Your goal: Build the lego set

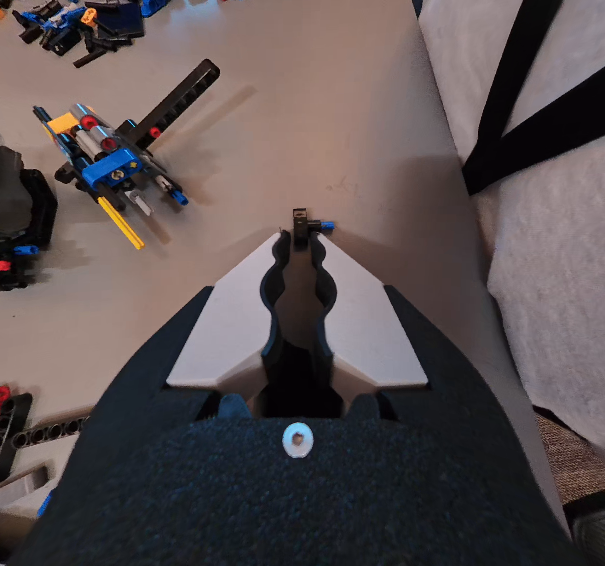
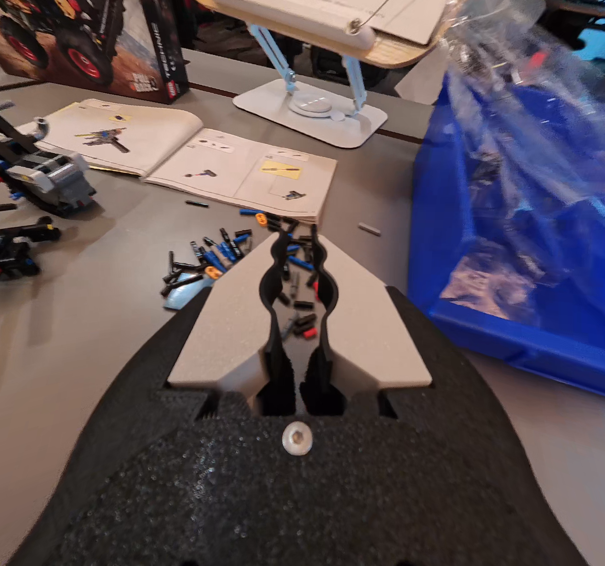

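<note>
My left gripper is shut on a small black connector piece with a blue pin sticking out to its right, held above the beige table. A part-built blue, black and yellow assembly with a long black beam lies on the table to the left. My right gripper is open and empty, hovering over a scatter of small black, blue and orange pins. The open instruction booklet lies just beyond those pins.
A pile of loose blue, black and red parts lies at the far left. A white cushion with black stripes borders the table's right. A blue bin with clear bags, a white stand, the set's box and grey-black sub-builds ring the right gripper.
</note>
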Demonstrator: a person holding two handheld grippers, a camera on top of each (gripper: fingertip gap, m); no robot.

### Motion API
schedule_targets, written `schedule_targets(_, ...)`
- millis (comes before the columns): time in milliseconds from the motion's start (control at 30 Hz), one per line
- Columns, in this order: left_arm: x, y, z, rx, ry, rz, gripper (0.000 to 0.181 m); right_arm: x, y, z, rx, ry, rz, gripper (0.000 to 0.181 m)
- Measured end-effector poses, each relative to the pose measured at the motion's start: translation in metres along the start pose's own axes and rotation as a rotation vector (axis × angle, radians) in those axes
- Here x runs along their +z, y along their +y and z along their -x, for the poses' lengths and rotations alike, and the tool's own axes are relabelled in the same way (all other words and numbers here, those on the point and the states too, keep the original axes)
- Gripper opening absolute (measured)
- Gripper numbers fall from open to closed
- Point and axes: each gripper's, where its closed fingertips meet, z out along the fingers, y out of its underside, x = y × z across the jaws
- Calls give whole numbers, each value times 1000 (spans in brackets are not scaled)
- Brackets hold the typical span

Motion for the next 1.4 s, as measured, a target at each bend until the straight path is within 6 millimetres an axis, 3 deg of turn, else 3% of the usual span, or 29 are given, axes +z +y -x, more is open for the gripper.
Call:
schedule_targets(267, -10, -11, 7, -71, 23, -92, 18, -7, 13, -42, -53, 63, 121, 16)
schedule_targets(400, -24, -25, 22, -138, -1, -216, 18, 3, 37, -20, -28, -75, 241, 16)
schedule_targets(533, -30, -29, 27, -177, 4, -261, 17, 20, 48, 4, -72, -145, 310, 13)
schedule_targets(800, -28, -26, 22, -143, 1, -236, 17, 32, 64, 5, -87, -160, 422, 8)
schedule_targets(967, -30, -26, 25, -156, -5, -241, 16, 31, 63, 4, -128, -142, 427, 4)
schedule_targets(1067, -31, -26, 28, -154, -26, -248, 15, 20, 42, 6, -112, -148, 333, 4)
schedule_targets(1133, -33, -27, 33, -154, -54, -254, 14, 2, 19, 29, -108, -269, 235, 4)
schedule_targets(1200, -35, -26, 39, -162, -89, -257, 14, -24, 9, 74, -146, -495, 175, 4)
schedule_targets(1300, -40, -28, 47, -185, -125, -275, 13, -65, 27, 145, -266, -798, 201, 4)
schedule_targets(1400, -42, -30, 50, -188, -153, -286, 13, -73, 54, 177, -347, -846, 284, 4)
